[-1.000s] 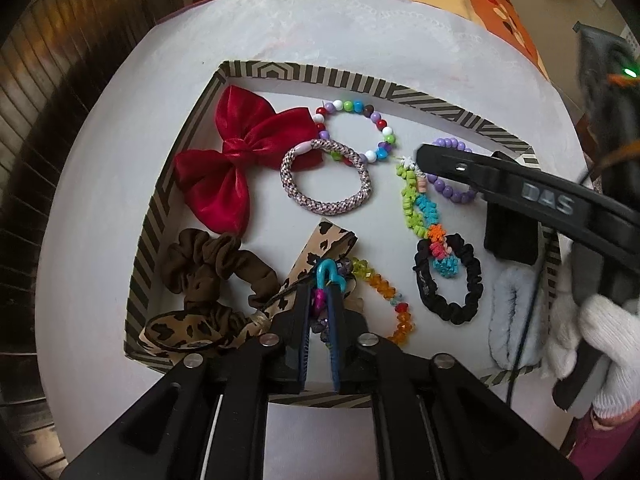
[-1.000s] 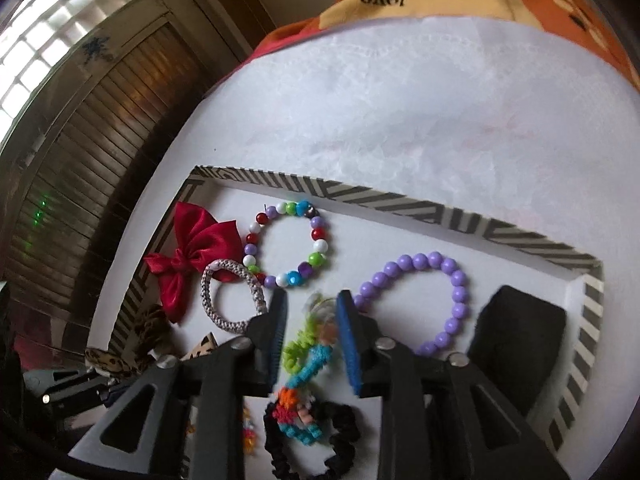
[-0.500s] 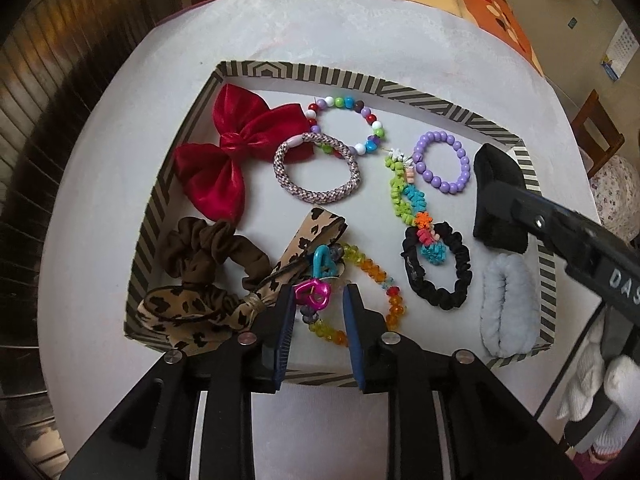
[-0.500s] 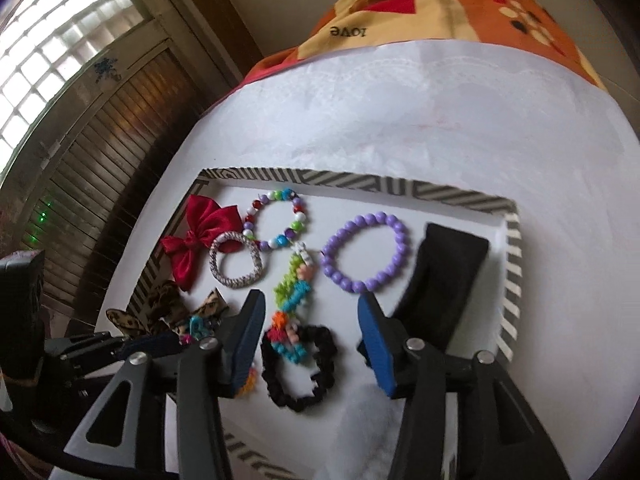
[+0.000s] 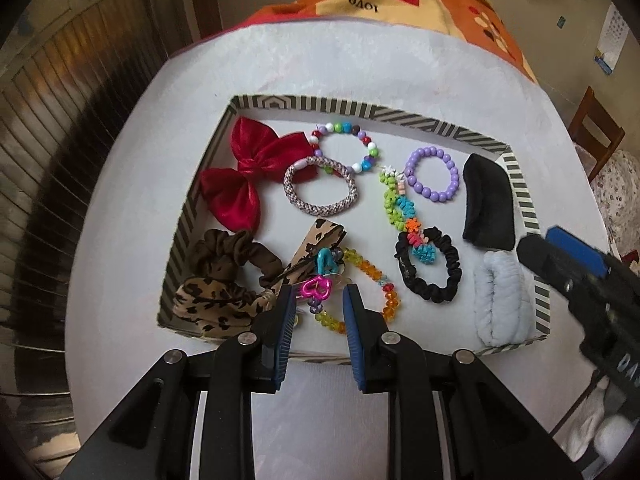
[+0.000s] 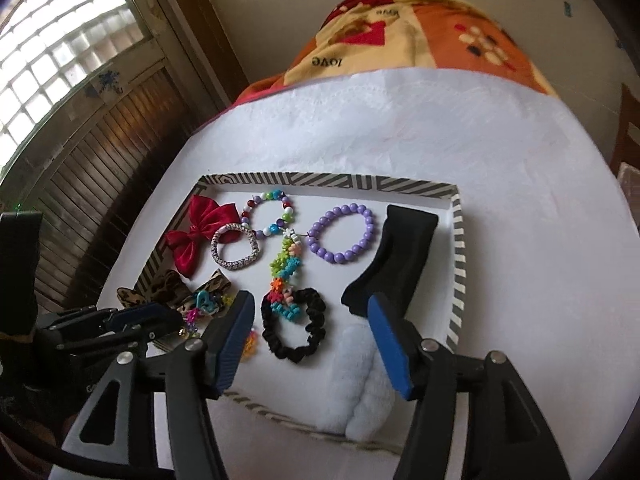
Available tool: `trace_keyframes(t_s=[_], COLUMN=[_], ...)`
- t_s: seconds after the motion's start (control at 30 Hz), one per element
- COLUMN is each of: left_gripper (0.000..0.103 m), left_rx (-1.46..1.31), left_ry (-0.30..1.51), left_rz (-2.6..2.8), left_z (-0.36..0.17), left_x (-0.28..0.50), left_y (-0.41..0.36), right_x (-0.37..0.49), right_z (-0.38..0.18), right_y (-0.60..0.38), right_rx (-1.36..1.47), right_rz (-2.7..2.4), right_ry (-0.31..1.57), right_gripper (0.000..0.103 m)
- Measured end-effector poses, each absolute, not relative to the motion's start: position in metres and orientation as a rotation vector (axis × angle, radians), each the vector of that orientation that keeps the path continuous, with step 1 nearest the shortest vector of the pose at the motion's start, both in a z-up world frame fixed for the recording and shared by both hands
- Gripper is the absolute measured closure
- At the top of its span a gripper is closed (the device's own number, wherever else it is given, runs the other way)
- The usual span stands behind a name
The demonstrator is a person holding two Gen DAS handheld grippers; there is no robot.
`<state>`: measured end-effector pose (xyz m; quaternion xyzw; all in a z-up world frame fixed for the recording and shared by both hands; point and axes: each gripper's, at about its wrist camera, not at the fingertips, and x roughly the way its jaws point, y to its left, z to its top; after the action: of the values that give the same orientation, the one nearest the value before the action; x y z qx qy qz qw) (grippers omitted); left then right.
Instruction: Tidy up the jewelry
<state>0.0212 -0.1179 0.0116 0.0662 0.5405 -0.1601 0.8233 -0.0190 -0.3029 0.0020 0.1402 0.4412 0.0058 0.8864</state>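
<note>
A striped-rim tray point(image 5: 360, 110) on the white cloth holds the jewelry. My left gripper point(image 5: 318, 292) stands open at the tray's near edge. A pink heart charm point(image 5: 316, 288) and a teal one point(image 5: 326, 260) lie between and just beyond its tips, with neither pad pressing on them. They belong to a clear coloured bead bracelet point(image 5: 372, 272). My right gripper point(image 6: 310, 302) hovers above the black scrunchie point(image 6: 296, 344) and the white fluffy scrunchie point(image 6: 360, 392). Its jaws are opening wide and nothing is between them. The flower bead chain point(image 6: 286, 268) lies just beyond it.
Also in the tray: a red bow point(image 5: 248, 168), a multicoloured bead bracelet point(image 5: 362, 135), a braided bracelet point(image 5: 320, 210), a purple bead bracelet point(image 5: 430, 192), a black pad point(image 5: 488, 204), a brown scrunchie point(image 5: 228, 248), a leopard bow point(image 5: 212, 300). An orange blanket point(image 6: 440, 40) lies behind.
The left gripper let go of the heart charm bracelet, opened and lifted back a little. The right gripper pulled back from the flower chain toward the tray's near right, jaws spreading wider.
</note>
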Motion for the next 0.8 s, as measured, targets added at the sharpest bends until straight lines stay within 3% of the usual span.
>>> trace_keyframes(t_s=[0.8], left_gripper=[0.099], left_rx=[0.138], left_ry=[0.958], left_rz=[-0.32], left_z=[0.071], left_x=[-0.02], left_y=[-0.101], right_x=[-0.079], right_z=[0.049], right_y=[-0.272], right_rx=[0.255], right_rz=[-0.085], right_ry=[0.803], right_gripper=[0.03])
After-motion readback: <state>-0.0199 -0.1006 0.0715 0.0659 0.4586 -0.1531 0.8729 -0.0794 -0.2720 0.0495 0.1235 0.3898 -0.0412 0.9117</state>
